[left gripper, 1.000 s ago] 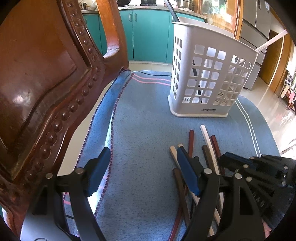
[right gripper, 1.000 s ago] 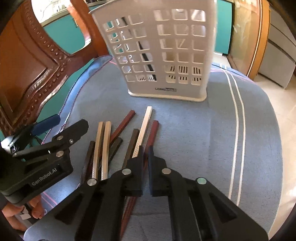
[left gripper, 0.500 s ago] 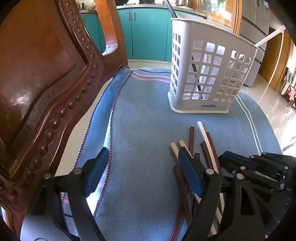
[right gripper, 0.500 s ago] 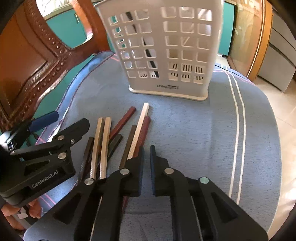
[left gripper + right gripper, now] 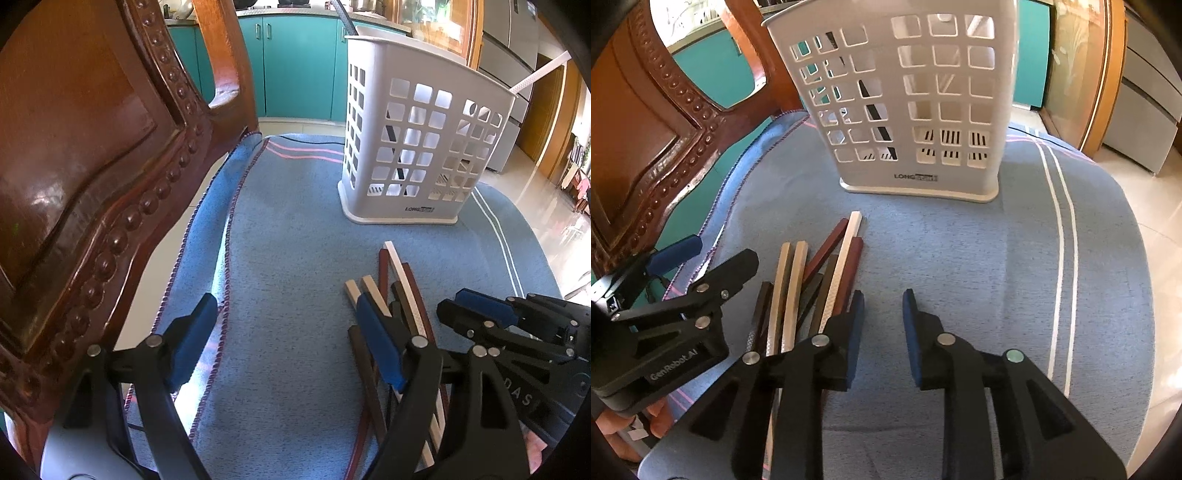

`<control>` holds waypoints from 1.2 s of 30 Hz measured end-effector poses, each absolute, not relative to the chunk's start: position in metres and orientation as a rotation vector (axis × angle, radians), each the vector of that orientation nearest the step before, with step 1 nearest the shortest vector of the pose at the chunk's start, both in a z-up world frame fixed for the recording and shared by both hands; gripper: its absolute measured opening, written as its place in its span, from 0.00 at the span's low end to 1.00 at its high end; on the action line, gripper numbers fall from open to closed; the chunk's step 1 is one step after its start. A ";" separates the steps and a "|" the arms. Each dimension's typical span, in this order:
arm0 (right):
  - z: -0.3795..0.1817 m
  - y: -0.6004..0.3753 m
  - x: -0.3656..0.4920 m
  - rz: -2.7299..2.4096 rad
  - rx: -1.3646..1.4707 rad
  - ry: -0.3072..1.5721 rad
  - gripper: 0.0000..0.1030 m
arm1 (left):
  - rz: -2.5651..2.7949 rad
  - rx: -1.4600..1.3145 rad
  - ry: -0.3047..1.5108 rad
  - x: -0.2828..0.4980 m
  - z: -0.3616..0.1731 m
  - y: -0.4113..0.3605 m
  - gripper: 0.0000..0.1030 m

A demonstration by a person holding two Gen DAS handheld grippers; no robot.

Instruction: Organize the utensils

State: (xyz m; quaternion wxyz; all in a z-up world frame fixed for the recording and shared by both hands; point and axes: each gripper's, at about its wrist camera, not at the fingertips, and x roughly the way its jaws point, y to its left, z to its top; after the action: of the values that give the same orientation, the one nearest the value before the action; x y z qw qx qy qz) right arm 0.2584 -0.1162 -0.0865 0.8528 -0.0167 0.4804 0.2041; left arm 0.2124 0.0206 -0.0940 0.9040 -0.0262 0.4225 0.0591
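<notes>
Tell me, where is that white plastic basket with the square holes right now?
The white plastic basket stands upright on the blue cloth, just beyond the far tips of the loose chopsticks, with the carved wooden chair off to its left in both views.

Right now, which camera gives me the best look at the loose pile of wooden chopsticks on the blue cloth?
The right wrist view: the pile of wooden chopsticks fans out mostly uncovered ahead of the right gripper. In the left wrist view the pile is partly hidden behind the left gripper's blue-padded finger.
</notes>
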 end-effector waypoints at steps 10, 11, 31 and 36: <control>-0.086 -0.101 0.255 0.467 -0.083 0.997 0.30 | 0.140 -0.047 0.878 0.214 -0.097 0.020 0.72; -0.087 -0.100 0.256 0.462 -0.090 0.996 0.30 | 0.138 -0.050 0.878 0.214 -0.097 0.020 0.72; -0.085 -0.131 0.273 0.334 -0.125 1.036 0.07 | 0.011 -0.136 0.931 0.228 -0.114 0.005 0.72; -0.085 -0.128 0.271 0.322 -0.151 1.025 0.07 | -0.066 -0.205 0.944 0.232 -0.118 0.003 0.44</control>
State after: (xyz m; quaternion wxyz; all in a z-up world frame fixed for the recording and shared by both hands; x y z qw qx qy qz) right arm 0.2714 -0.1284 -0.0846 0.8564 -0.0721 0.4878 0.1530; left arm 0.2324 0.0032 -0.1179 0.8850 -0.0987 0.4539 -0.0317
